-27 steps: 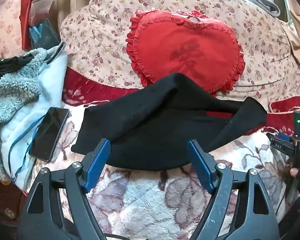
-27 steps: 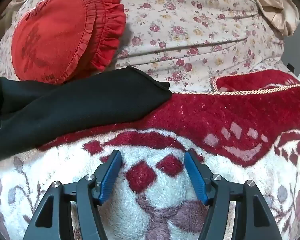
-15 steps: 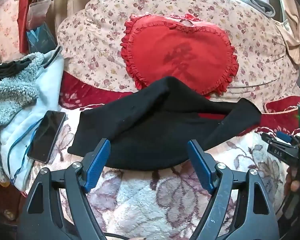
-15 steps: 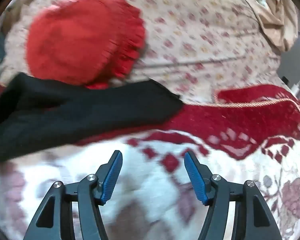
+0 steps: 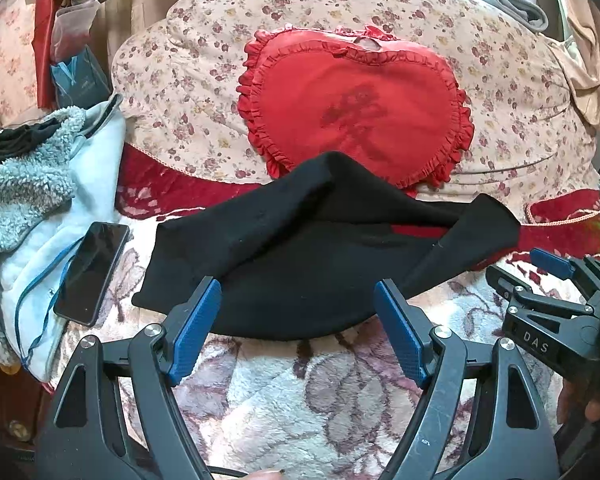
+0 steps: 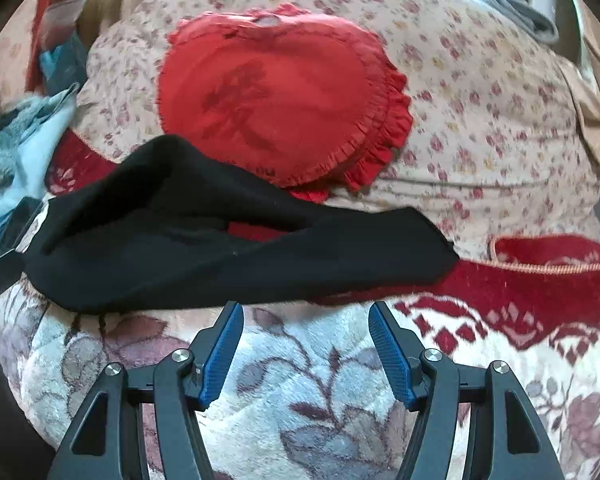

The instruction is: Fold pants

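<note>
The black fabric pants [image 5: 300,264] are seen loosely bunched, unfolded, below the red heart-shaped cushion [image 5: 356,100], both grippers [image 5: 298,312] [image 6: 306,334] spread and empty

My right tongs [image 6: 305,316] are spread wide, empty, just short of the black pants [image 6: 204,248] lying on the floral blanket [image 6: 320,412]; heart cushion [image 6: 276,92] behind

- Bed [image 5: 300,412] under a plush floral blanket [image 6: 324,408], red-bordered.
- Black pants [image 5: 308,264] spread across it, partly folded.
- Dark phone [image 5: 92,272] at left, beside pale fleece garment [image 5: 32,200].
- Red heart pillow [image 5: 352,104] behind, against floral bedding [image 5: 188,92].
</note>
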The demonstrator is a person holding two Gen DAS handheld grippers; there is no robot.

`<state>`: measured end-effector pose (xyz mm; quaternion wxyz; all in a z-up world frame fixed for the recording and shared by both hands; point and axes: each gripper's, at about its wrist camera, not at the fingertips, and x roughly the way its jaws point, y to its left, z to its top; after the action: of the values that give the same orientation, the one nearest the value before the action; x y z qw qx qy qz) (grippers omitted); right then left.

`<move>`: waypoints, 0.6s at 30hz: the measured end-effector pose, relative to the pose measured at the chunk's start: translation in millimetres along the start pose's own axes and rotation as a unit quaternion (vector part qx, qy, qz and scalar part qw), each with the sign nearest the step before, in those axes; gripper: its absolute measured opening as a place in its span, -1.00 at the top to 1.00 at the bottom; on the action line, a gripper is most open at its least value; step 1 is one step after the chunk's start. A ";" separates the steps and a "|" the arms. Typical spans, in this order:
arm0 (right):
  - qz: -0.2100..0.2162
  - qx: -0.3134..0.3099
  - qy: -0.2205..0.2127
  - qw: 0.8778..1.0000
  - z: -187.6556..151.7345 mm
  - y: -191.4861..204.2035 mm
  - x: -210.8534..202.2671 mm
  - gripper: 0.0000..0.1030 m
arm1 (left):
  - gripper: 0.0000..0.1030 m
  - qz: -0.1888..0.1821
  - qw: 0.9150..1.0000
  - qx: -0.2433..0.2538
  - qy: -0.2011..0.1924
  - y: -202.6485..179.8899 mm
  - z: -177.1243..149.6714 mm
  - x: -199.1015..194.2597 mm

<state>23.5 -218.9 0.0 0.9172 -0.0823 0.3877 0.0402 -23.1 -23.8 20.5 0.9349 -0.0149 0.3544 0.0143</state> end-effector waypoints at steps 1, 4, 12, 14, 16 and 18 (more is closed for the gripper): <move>0.006 0.002 0.000 1.000 0.9 0.9 -1.3 -0.22 | -0.54 0.000 1.000 0.000 0.001 -0.5 0.2 -0.1; 0.008 0.003 0.006 1.000 3.7 5.6 -1.9 -0.23 | -0.54 0.000 1.000 -0.001 0.004 -2.8 0.5 1.6; 0.012 0.009 0.010 1.000 8.3 7.9 2.1 -0.23 | -0.54 -0.001 1.000 0.001 0.012 -5.0 -0.2 9.9; 0.017 0.013 0.012 1.000 9.2 6.3 3.4 -0.23 | -0.54 -0.001 1.000 0.001 0.012 -5.5 -0.6 11.3; 0.025 0.018 0.014 0.999 9.7 4.8 4.7 -0.23 | -0.54 0.000 1.000 0.001 0.012 -5.5 -0.8 12.3; 0.027 0.020 0.015 0.999 10.0 5.0 6.0 -0.23 | -0.54 -0.003 1.000 -0.002 0.012 -4.4 -0.8 12.6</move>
<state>34.1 -212.2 1.9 0.9113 -0.0544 0.4042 0.0558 -14.0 -28.0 11.7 0.9306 -0.0175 0.3653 0.0122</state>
